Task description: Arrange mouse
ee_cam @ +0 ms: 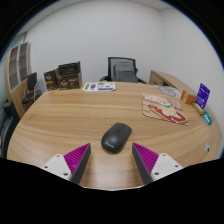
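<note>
A dark grey computer mouse (116, 137) lies on the wooden table (70, 115), just ahead of my fingers and about midway between them. A patterned mouse pad (163, 109) lies on the table further off, to the right of the mouse. My gripper (112, 160) is open and empty, with its purple pads (78, 157) spread wide on either side. The mouse rests on the table by itself, and neither finger touches it.
A booklet or papers (99, 87) lie at the table's far side. A purple box (203, 95) and small items stand at the right end. Office chairs (122, 70) stand behind the table, and shelves (66, 76) stand along the back left.
</note>
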A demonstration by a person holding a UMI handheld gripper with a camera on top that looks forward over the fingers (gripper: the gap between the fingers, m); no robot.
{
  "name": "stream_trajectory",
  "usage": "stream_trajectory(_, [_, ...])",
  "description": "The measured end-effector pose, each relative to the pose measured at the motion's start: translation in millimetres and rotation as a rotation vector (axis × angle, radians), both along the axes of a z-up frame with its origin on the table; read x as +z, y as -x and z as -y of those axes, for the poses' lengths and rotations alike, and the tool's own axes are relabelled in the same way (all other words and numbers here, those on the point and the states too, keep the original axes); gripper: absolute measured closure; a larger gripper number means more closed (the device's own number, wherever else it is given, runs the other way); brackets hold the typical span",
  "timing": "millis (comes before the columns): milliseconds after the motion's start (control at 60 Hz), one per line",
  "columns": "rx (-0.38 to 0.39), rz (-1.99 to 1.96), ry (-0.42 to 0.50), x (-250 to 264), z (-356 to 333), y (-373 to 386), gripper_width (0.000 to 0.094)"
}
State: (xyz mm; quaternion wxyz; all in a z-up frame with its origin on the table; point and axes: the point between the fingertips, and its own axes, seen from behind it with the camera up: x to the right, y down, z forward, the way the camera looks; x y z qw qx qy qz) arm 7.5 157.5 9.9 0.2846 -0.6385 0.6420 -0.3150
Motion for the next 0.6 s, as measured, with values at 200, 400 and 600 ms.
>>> stream_trajectory(200, [-0.009,-0.028,-0.015,-23,2,-35,0.0065])
stream_trajectory(400, [-0.008,-0.026,-0.026,-27,-3,-62,0.0069])
stream_trajectory(600, [0.010,-0.021,-0.019,-27,-9,-79,0.0194])
